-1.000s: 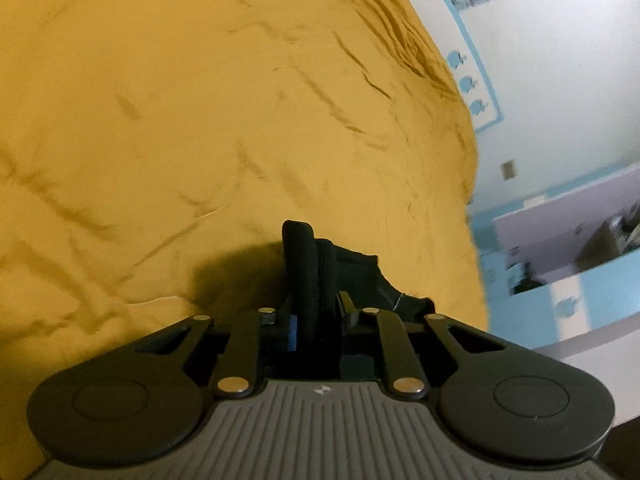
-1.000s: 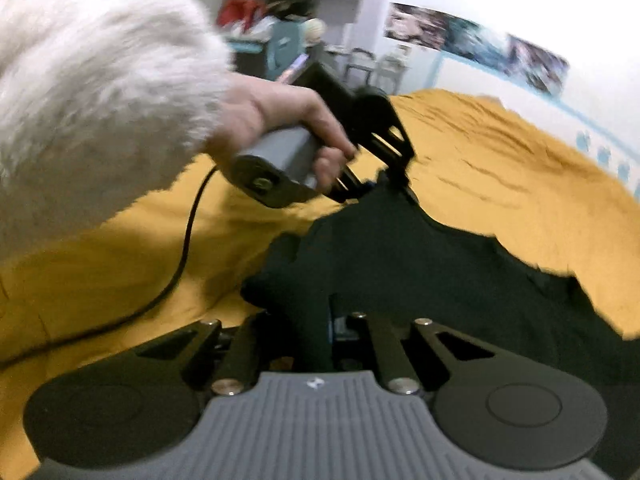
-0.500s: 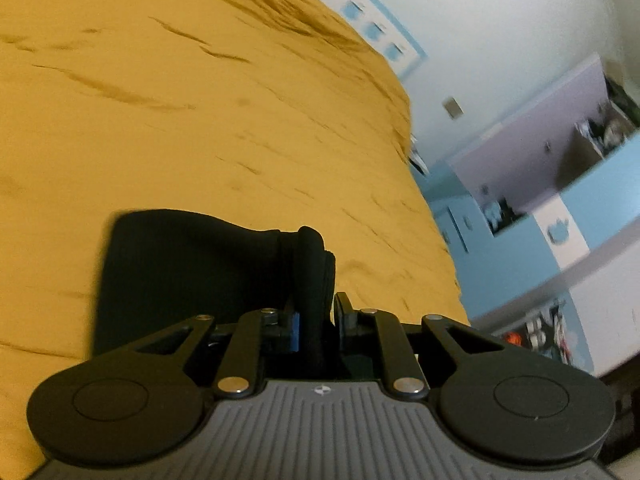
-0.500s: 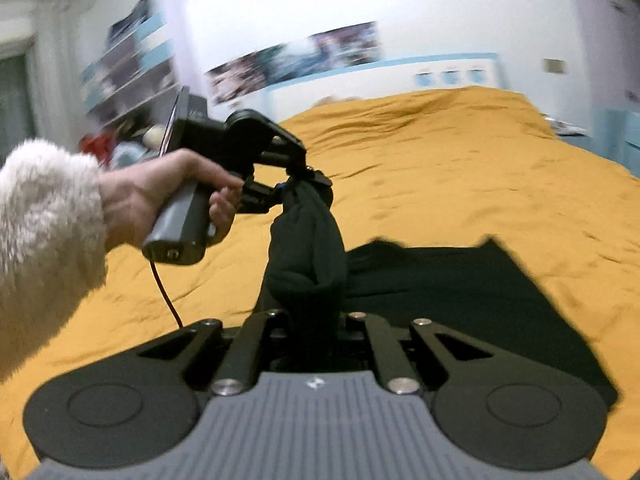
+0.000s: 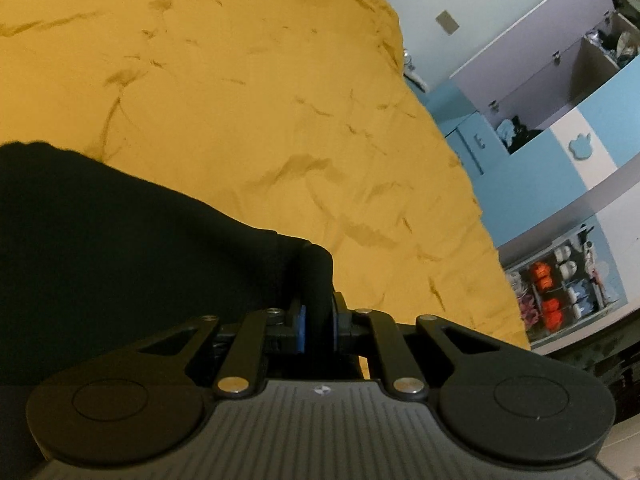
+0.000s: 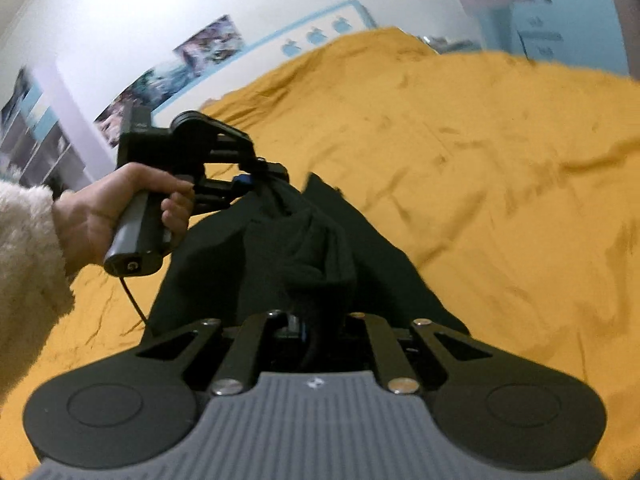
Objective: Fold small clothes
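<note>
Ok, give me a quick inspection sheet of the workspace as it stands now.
Surface: yellow bedspread, wrinkled.
Job's things: black garment, lifted, bunched between both grippers.
Clutter: nothing seen on the bed.
Grippers: left gripper shut on one end of the garment; right gripper shut on the other end.
Cables: black cable hanging from the left handle.
Surroundings: white wall with posters; blue and white cupboards, shelves holding small items.

plain black garment on mustard-yellow bedspread
</note>
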Demonstrator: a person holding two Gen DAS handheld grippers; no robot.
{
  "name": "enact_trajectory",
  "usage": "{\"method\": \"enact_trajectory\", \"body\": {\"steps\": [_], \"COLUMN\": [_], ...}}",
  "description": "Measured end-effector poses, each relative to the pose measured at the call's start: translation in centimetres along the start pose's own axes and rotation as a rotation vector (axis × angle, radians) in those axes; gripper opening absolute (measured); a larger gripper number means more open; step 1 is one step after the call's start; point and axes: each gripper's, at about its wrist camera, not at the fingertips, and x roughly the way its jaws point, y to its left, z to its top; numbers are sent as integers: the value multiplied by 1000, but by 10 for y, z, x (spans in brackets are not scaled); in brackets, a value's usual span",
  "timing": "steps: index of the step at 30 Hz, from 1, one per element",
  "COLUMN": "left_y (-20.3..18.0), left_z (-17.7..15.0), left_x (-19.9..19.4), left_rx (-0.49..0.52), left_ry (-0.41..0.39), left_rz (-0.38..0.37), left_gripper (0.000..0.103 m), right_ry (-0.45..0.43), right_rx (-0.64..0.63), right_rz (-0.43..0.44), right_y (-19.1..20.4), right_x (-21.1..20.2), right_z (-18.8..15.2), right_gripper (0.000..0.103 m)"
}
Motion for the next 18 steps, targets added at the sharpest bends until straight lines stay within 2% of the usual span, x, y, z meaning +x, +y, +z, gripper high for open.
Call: {"method": "enact_trajectory", "body": {"steps": [6,11,12,13,15,17,18], "left_y": [-13,-21,-21,-21,-20,-20,-18], "left_z": [-6,-4,-3,-2,1,4,5], "left_x": [12,18,17,15,2,-18,-31], "left_rx": [4,16,15,13,-2,13,25], "left_ry": [0,-1,-8,-15,-43,-54,-62], "left_rz": [11,10,15,9,-42,-109,-131], "left_gripper": [12,9,9,9,9,9,9], "right_ry": [12,17,14,4,-6,-30,-39], "right_rx": [80,115,119,129,176,189,175], "right_rz": [0,-29,-55,-75,-52,-71,-93], "right_y": [-20,-21,-22,-26,-37,-43,-45], "right_x": [-1,0,0,-2,-12,-25,-29], "right_z": [-1,0,-1,0,4,10,14], "right_gripper": [3,4,15,19,19,20,29]}}
